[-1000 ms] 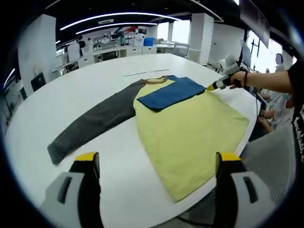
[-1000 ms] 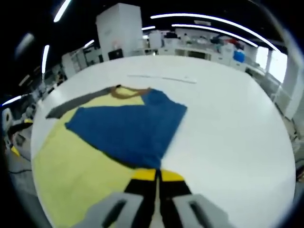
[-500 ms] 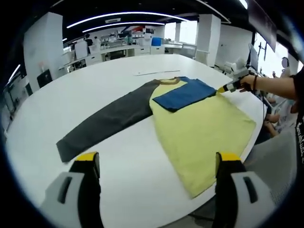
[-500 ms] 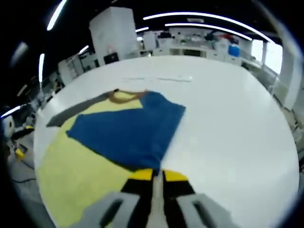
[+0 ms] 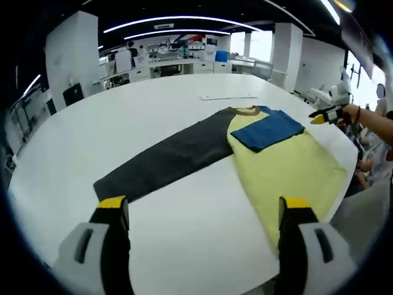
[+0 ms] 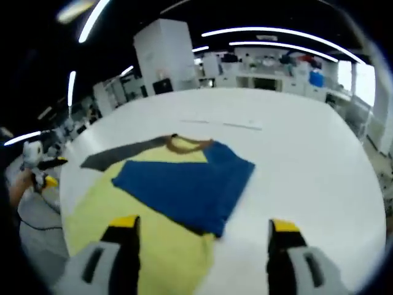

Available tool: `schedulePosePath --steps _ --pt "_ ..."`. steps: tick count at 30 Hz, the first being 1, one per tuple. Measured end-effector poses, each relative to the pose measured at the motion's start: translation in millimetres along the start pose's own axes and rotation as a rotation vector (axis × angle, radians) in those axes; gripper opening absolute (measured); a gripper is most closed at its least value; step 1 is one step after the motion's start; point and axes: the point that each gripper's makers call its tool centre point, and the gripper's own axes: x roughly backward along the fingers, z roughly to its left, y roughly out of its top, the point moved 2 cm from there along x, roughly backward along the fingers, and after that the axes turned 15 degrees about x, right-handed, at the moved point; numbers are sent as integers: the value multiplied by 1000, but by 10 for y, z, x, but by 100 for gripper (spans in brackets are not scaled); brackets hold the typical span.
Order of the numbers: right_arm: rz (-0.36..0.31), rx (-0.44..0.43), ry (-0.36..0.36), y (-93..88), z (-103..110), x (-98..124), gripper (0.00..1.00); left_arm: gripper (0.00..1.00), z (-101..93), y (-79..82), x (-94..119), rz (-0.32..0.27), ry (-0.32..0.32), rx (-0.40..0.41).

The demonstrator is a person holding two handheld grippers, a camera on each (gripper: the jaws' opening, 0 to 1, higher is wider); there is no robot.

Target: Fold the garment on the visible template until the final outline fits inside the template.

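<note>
You let go of the blue sleeve (image 6: 187, 187), folded across the yellow garment (image 5: 288, 172) on the white table (image 5: 123, 129); your right gripper (image 6: 199, 243) opened wide, your left gripper (image 5: 202, 212) hung open, the grey sleeve (image 5: 166, 160) lay unfolded

Open-plan lab or workshop hall: large round white table (image 5: 153, 104) ahead of the tongs, white structural columns (image 5: 288, 52) beyond it, long curved ceiling light strips (image 6: 276, 46), workbenches (image 5: 178, 64) crowded with equipment and blue bins along the far wall, bright windows at the side
</note>
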Motion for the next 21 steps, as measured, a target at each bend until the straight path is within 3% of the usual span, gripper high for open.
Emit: schedulePosePath --steps 4,13,21 --pt "-18 24 23 43 86 124 99 99 224 99 -15 -18 27 26" --pt "-66 79 69 134 295 436 99 95 697 186 -70 -29 131 49" --pt "-40 186 88 84 463 626 99 84 1036 169 -171 -40 201 100"
